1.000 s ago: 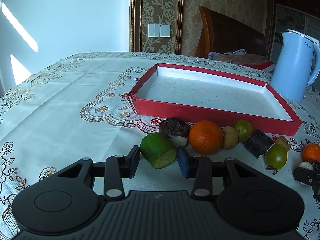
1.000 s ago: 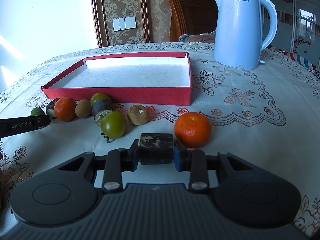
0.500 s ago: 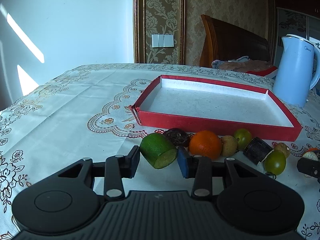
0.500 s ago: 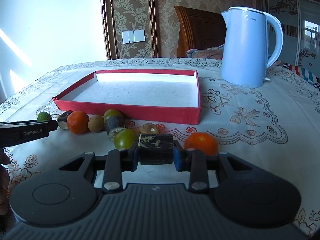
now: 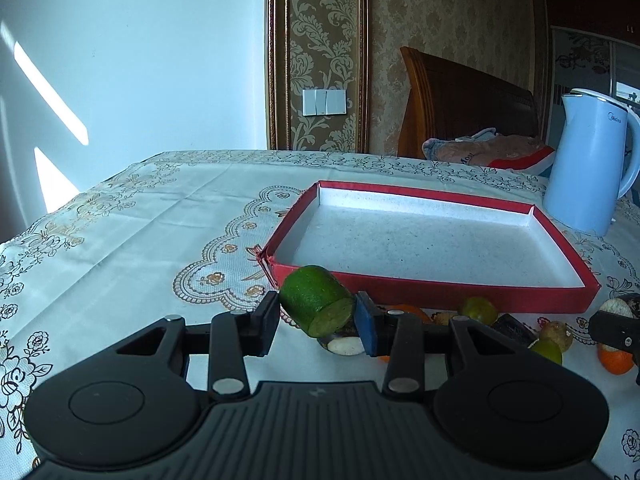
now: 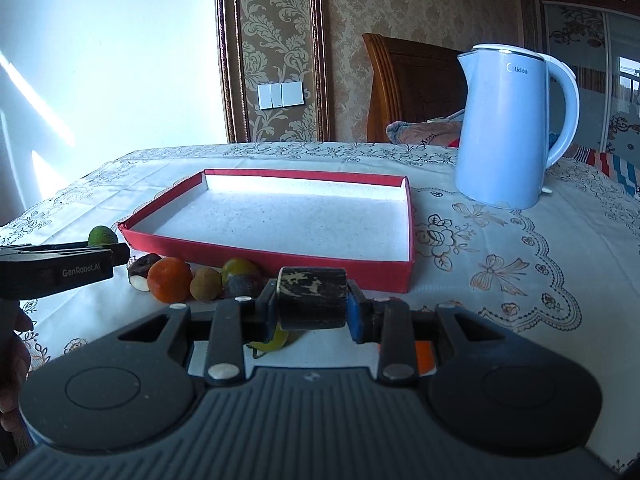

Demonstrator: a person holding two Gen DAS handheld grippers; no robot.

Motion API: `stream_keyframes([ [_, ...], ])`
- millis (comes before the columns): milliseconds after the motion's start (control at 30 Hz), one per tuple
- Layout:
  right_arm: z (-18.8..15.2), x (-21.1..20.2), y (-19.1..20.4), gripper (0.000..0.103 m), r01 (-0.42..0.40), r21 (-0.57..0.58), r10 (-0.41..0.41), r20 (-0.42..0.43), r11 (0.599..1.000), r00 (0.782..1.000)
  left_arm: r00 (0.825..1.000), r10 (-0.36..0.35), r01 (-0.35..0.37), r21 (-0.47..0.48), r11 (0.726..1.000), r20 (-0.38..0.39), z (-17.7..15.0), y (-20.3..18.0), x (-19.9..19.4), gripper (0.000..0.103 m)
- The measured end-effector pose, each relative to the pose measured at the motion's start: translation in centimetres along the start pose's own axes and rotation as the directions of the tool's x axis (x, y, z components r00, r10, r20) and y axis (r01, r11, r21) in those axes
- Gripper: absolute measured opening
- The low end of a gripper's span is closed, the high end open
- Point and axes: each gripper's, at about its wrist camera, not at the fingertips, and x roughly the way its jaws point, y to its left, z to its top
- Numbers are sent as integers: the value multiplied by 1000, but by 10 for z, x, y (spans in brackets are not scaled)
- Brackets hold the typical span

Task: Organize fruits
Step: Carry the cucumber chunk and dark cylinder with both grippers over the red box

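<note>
My left gripper (image 5: pixel 316 322) is shut on a cut green fruit piece (image 5: pixel 318 305), held above the tablecloth in front of the red tray's (image 5: pixel 440 290) near left corner. My right gripper (image 6: pixel 312 307) is shut on a dark cylindrical chunk (image 6: pixel 312 298), lifted just before the red tray (image 6: pixel 280 258). The tray's white inside holds nothing. Along its front wall lie an orange (image 6: pixel 169 280), a brown round fruit (image 6: pixel 205 284), a green fruit (image 6: pixel 239 268) and a dark piece with a white cut face (image 6: pixel 141 270). The left gripper also shows at the left edge of the right wrist view.
A light blue electric kettle (image 6: pixel 508 128) stands right of the tray on the patterned tablecloth (image 5: pixel 120 240). A wooden chair (image 5: pixel 460 116) with folded cloth sits behind the table. Another orange (image 5: pixel 616 358) and small green fruit (image 5: pixel 546 350) lie at the right.
Both grippers rose with their pieces and the views tilted up. The green piece now sits against the tray's front corner, and the dark chunk now covers the fruits it stood beside.
</note>
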Motion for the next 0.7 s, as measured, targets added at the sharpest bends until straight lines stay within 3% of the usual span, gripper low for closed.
stream_keyframes([
  [133,18,7,-1,32,8,-12,-8,28,1000,1000,1000,-5,5,-3,1000,9,4,-3,2,40],
  [400,50,49,-7,32,30,15,-30,2,999,1000,1000,-24,24,4,1000,12,30,-14,22,40],
  [567,51,79,-12,32,44,65,-41,-48,997,998,1000,-4,4,1,1000,10,46,-25,55,40],
  [700,46,96,-14,32,62,67,-57,-75,996,996,998,-21,19,-31,999,-51,50,-28,82,40],
])
